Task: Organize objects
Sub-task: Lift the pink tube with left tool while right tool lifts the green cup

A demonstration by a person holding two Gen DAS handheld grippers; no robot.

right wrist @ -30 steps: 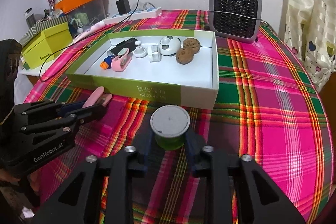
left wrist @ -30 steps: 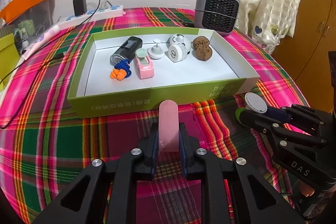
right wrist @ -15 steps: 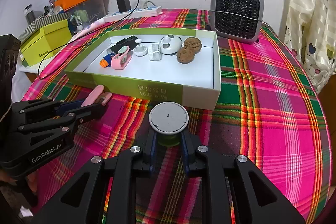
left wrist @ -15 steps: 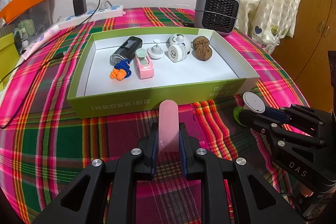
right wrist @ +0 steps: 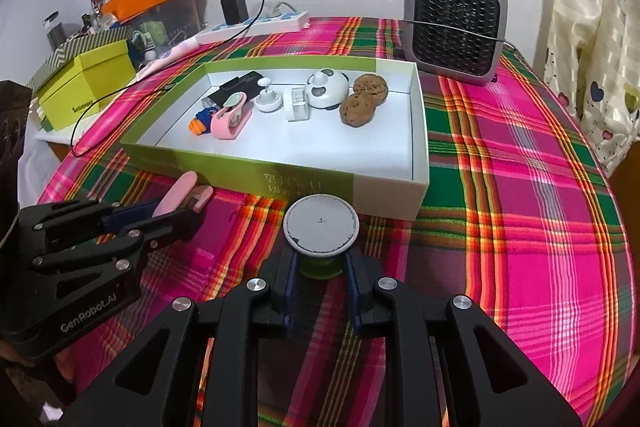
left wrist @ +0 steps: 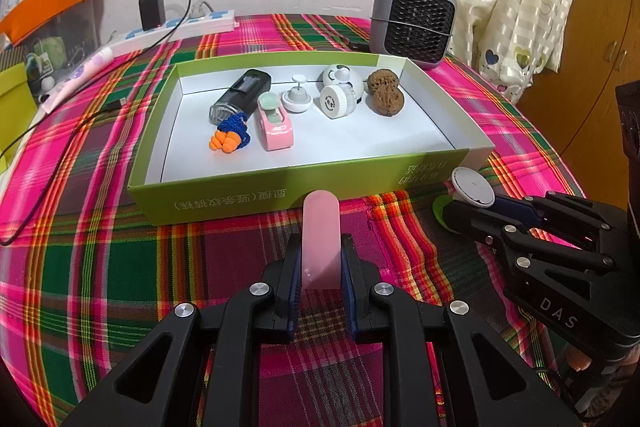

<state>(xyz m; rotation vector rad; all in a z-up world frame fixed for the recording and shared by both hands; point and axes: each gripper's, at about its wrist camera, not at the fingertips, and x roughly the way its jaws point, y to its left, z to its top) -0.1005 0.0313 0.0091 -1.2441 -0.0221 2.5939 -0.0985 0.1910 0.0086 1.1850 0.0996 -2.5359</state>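
Both tongs hover just near of the box (left wrist: pixel 224 205). The left tongs (left wrist: pixel 320 263) clench a pink bar (left wrist: pixel 321 235); the right tongs (right wrist: pixel 320 269) clench a white-capped green disc (right wrist: pixel 321 229). Best lift each clear over the near wall, then set them on bare floor nearer than the row.

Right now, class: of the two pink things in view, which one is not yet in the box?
The plain pink bar, clamped in the left gripper before the box. The other pink piece, with its green top, already lies inside.
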